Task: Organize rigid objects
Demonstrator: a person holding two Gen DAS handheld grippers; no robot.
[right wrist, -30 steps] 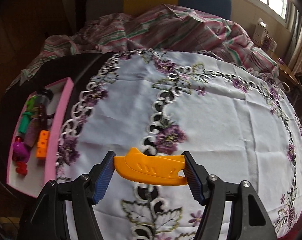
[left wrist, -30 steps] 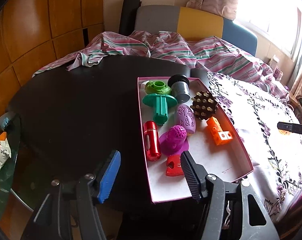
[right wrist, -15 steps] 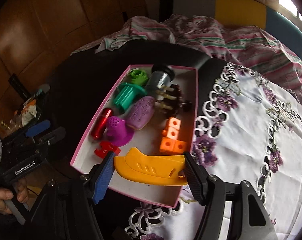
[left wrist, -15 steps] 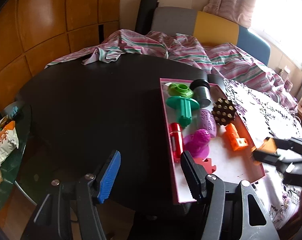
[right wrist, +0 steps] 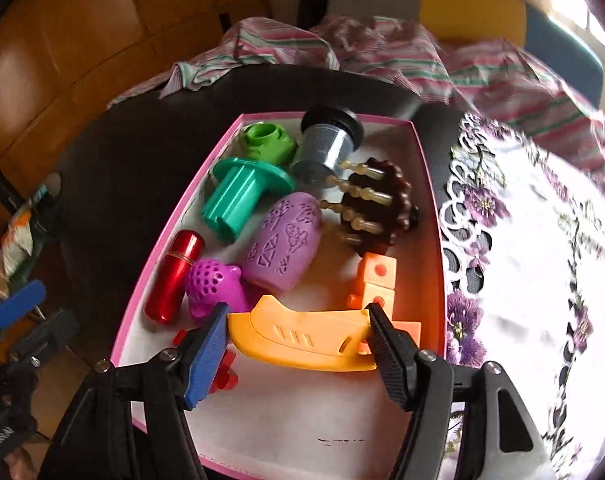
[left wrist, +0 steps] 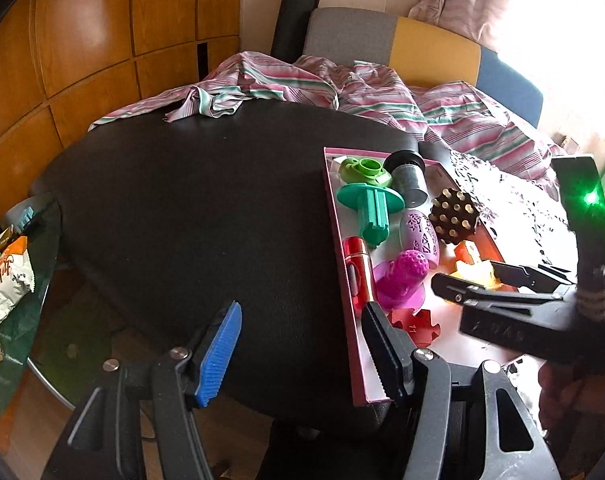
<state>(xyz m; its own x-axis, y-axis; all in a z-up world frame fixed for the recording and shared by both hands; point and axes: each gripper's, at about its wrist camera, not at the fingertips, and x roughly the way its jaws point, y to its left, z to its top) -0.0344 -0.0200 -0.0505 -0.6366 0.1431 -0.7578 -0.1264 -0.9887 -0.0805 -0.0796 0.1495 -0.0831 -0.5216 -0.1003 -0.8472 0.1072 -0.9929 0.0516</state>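
Nearly sorted: orange plastic piece arriving at the pink box.

Right gripper [right wrist: 296,326] jaws clamp the orange piece [right wrist: 302,338] over the pink box [right wrist: 422,152], bare floor at 6 o'clock; toys fill 12 o'clock. Release remains. Left gripper [left wrist: 298,346] jaws half-wide, empty, over the table [left wrist: 182,200].

Orange wood-panelled walls [left wrist: 82,40] curve behind a round dark table [left wrist: 190,208]. A striped cloth [left wrist: 342,92] lies heaped along its far edge, before a grey, yellow and blue seat back [left wrist: 434,48]. Bright daylight pours through a curtained window [left wrist: 542,8] at right.
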